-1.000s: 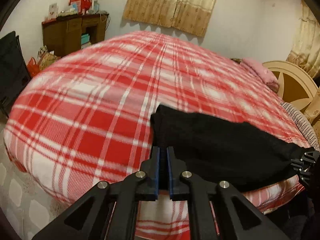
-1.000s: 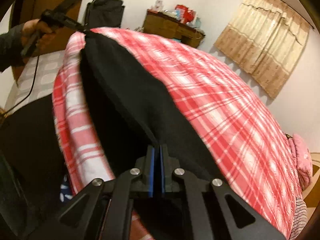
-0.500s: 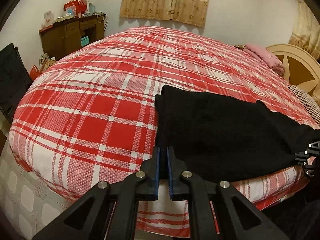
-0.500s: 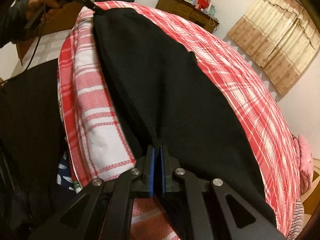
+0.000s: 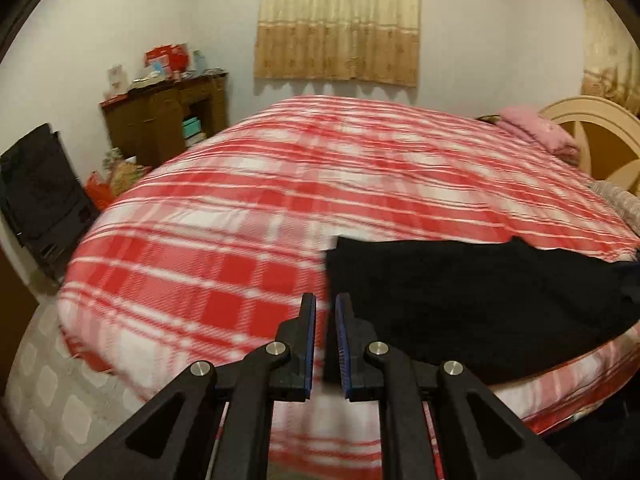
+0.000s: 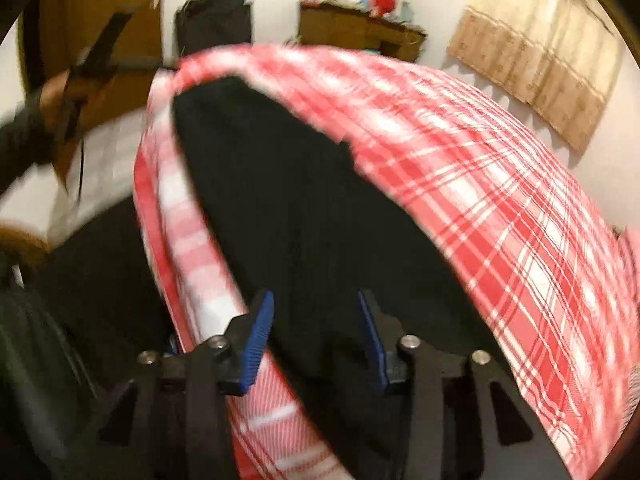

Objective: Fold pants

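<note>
Black pants (image 5: 460, 300) lie flat along the near edge of a bed with a red and white plaid cover (image 5: 280, 208). My left gripper (image 5: 325, 312) sits at the pants' left end, jaws slightly apart, holding nothing. My right gripper (image 6: 316, 320) is wide open above the other end of the pants (image 6: 312, 216), and the cloth lies loose between and below the jaws. The left gripper (image 6: 168, 67), held in a hand, shows blurred at the far end in the right wrist view.
A wooden desk (image 5: 168, 120) with boxes stands by the far wall, under tan curtains (image 5: 340, 20). A black bag (image 5: 36, 188) stands at the left. A pink pillow (image 5: 536, 132) and cream headboard (image 5: 600, 136) lie at the right. Tiled floor (image 5: 52, 408) is below the bed edge.
Both grippers opened and let go of the pants. The pants now lie on the bed. Both views are blurred by motion as the grippers pull back.
</note>
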Tool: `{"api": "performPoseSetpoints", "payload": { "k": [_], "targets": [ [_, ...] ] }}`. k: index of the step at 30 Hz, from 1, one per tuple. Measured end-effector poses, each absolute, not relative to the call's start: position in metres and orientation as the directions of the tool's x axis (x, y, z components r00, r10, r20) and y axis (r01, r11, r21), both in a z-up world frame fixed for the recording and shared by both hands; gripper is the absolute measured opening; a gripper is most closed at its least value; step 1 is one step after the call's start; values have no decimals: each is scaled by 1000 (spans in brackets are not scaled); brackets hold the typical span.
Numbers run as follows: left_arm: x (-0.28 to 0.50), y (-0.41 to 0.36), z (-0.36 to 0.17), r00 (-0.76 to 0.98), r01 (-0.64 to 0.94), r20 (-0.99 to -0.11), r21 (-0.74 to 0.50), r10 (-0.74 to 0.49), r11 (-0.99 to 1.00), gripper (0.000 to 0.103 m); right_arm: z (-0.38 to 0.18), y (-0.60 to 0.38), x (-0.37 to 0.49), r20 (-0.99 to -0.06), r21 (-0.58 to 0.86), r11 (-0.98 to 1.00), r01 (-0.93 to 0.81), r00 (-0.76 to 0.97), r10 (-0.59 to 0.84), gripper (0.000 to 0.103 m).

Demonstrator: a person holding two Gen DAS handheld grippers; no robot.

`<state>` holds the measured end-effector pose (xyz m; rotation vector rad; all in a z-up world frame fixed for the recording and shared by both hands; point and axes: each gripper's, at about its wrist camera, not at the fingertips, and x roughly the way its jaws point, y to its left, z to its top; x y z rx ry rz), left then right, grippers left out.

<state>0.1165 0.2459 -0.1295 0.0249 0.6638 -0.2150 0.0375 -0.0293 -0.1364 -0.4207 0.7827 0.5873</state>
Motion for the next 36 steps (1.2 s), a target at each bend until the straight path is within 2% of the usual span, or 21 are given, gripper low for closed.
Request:
{"api": "performPoseSetpoints", "payload": {
  "k": [7,10,15,16,18,19,20,26,28,31,33,34,35,36],
  "targets": [
    [132,197,-170,677,318,-686,-56,-268,946,11,-127,-18,139,-704,156,845,-511,543,458,52],
    [128,193,-187,644,335,-719,-42,-262,941,11,-135,-16,179,-695,319,837,-444,491,525,52],
    [129,209,-186,614,339,-712,-150,-339,929,11,-160,0,222,-694,463,806,-369,414,589,52],
    [128,209,-185,614,341,-711,-154,-343,928,11,-164,3,227,-694,483,798,-360,398,600,50],
    [126,208,-187,619,345,-705,-151,-345,926,11,-175,10,234,-702,511,791,-337,368,610,32],
    [125,208,-188,622,346,-703,-148,-345,926,11,-179,10,237,-702,527,783,-330,349,620,15],
    [123,209,-189,623,348,-702,-146,-345,926,11,-182,11,239,-701,540,776,-327,336,629,11],
    [117,207,-191,634,361,-697,-118,-336,925,11,-166,4,232,-682,496,803,-331,424,596,6],
    [116,205,-189,640,357,-699,-97,-319,929,11,-171,4,236,-710,477,822,-312,414,569,6],
    [109,192,-181,662,354,-705,-6,-256,935,11,-179,9,234,-737,444,830,-339,388,553,14],
    [101,178,-174,676,381,-696,49,-242,923,11,-175,2,227,-727,449,831,-330,406,554,32],
    [96,170,-170,679,402,-689,57,-255,914,11,-171,-6,220,-712,466,823,-325,415,566,50],
    [94,164,-167,678,419,-683,54,-272,907,11,-162,-18,208,-686,481,814,-326,437,581,55],
    [89,153,-162,670,448,-678,46,-301,893,11,-156,-28,198,-676,479,813,-331,452,583,55]
  ]
}}
